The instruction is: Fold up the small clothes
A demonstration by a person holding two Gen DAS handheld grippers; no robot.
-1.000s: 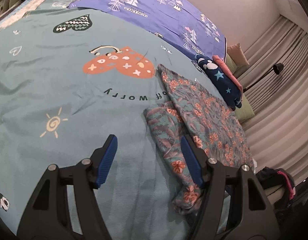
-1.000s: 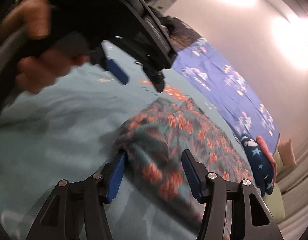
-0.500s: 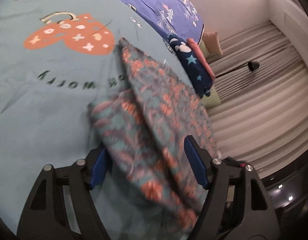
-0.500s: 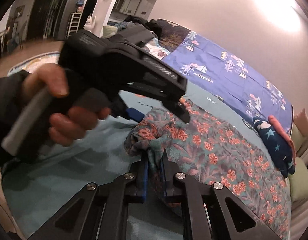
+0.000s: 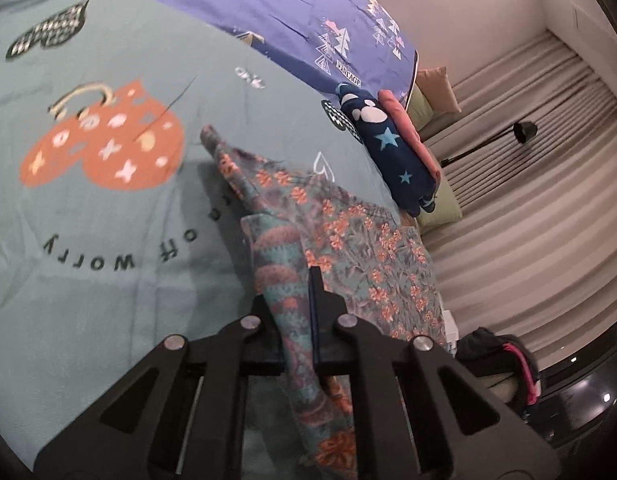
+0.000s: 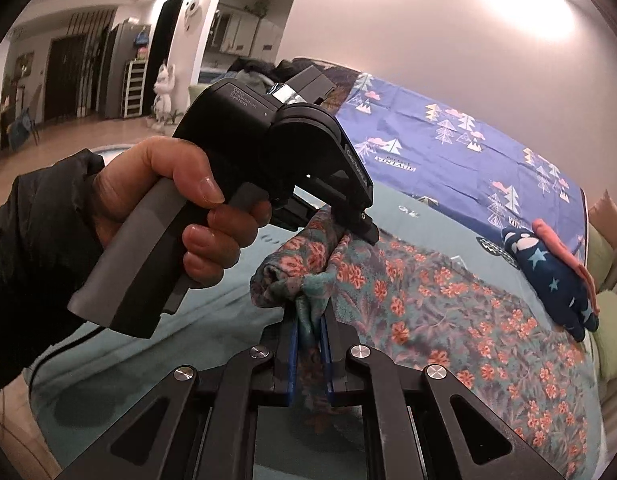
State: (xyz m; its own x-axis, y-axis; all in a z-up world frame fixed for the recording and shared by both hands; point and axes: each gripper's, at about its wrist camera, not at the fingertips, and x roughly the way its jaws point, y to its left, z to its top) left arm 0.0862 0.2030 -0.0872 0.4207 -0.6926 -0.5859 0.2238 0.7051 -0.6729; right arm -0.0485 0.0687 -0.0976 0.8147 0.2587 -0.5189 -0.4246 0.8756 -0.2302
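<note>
The left tool (image 5: 298, 300) has just squeezed together and now pinches the near edge of the flowery cloth (image 5: 360, 248). The right tool (image 6: 308, 328) pinches a bunched corner of the same cloth close beside it. The rest of the cloth lies on the teal bed cover (image 5: 108, 220), near the folded blue star clothes (image 5: 392, 152).

Open teal bedspread printed with an orange heart (image 5: 108, 152) is seen left of the floral teal-and-orange garment (image 5: 372, 248) — no object stands there. Passage to the right is narrowed by a folded navy star-print cloth topped with a pink one (image 5: 392, 148), set near the garment's far edge. Beyond it, pale green cushions (image 5: 440, 208) and pleated beige curtains (image 5: 528, 208) close that side — the purple tree-print sheet (image 5: 308, 12) lies flat behind.
</note>
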